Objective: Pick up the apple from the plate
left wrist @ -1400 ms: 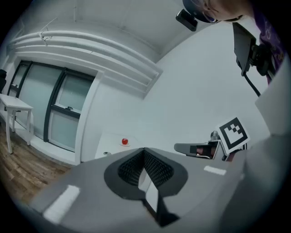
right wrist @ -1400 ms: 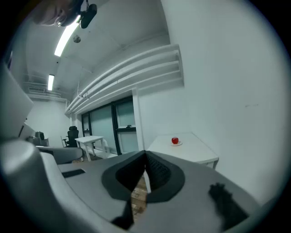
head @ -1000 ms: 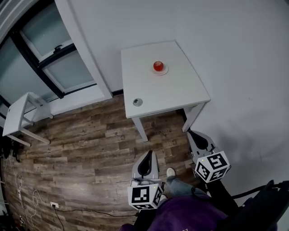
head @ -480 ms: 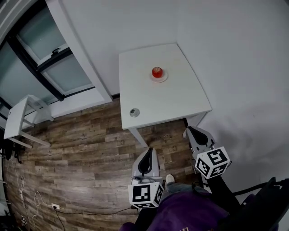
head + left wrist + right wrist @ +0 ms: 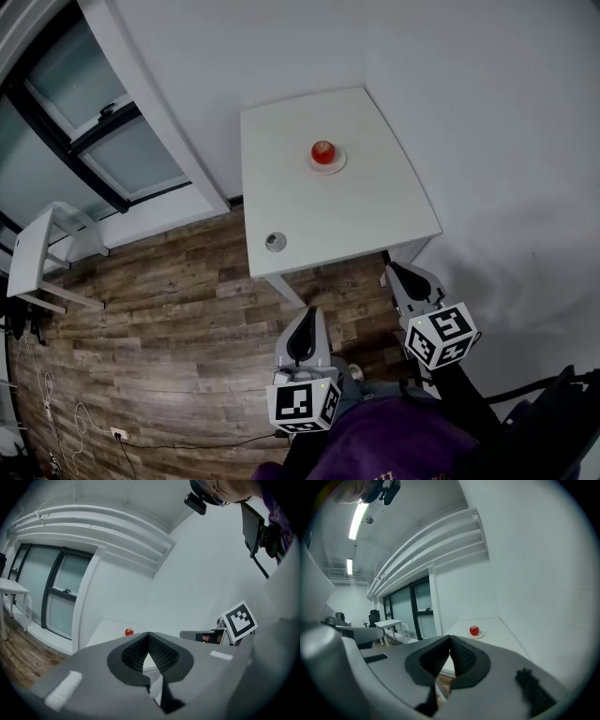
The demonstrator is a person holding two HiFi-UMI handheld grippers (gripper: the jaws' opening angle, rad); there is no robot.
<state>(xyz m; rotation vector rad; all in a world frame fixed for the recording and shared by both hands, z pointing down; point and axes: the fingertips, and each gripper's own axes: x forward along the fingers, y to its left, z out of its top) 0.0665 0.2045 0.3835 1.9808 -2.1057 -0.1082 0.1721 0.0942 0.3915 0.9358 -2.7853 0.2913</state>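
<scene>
A red apple (image 5: pixel 323 151) rests on a small white plate (image 5: pixel 329 164) toward the far side of a square white table (image 5: pixel 375 211). Both grippers hover over the wooden floor, short of the table's near edge and well away from the apple. My left gripper (image 5: pixel 307 315) is shut with nothing in it, and in its own view the apple (image 5: pixel 128 632) shows small above the closed tips (image 5: pixel 148 637). My right gripper (image 5: pixel 395 271) is also shut and holds nothing. Ahead of its jaws (image 5: pixel 450 640) the apple (image 5: pixel 474 630) sits on the plate (image 5: pixel 476 635).
A small grey round object (image 5: pixel 275 241) lies near the table's front left corner. White wall runs behind and to the right of the table. Glass doors (image 5: pixel 122 141) and a second white table (image 5: pixel 33 253) are at the left. A cable and socket (image 5: pixel 117 433) lie on the floor.
The table and apple have drawn nearer in the head view as both grippers moved toward them. Both stay shut.
</scene>
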